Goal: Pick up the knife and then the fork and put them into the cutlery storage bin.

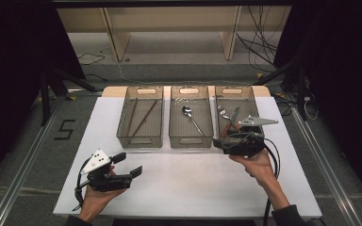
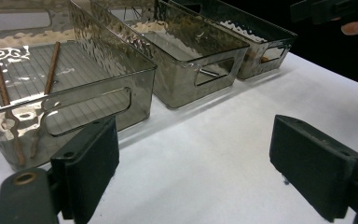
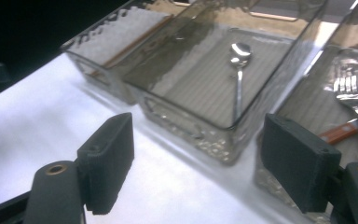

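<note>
Three smoky clear bins stand in a row at the far side of the white table. The left bin holds two brown chopsticks, the middle bin a metal spoon, and the right bin forks with orange-brown handles. My left gripper hovers low at the front left, open and empty, facing the left bin. My right gripper sits at the front of the right bin. It is open, nothing lies between its pads, and it looks at the spoon and a fork.
The table ends in a front edge close to both hands. Beyond the bins are a wooden shelf frame and loose cables on the floor. Dark curtains flank both sides. My right gripper shows at the top right of the left gripper view.
</note>
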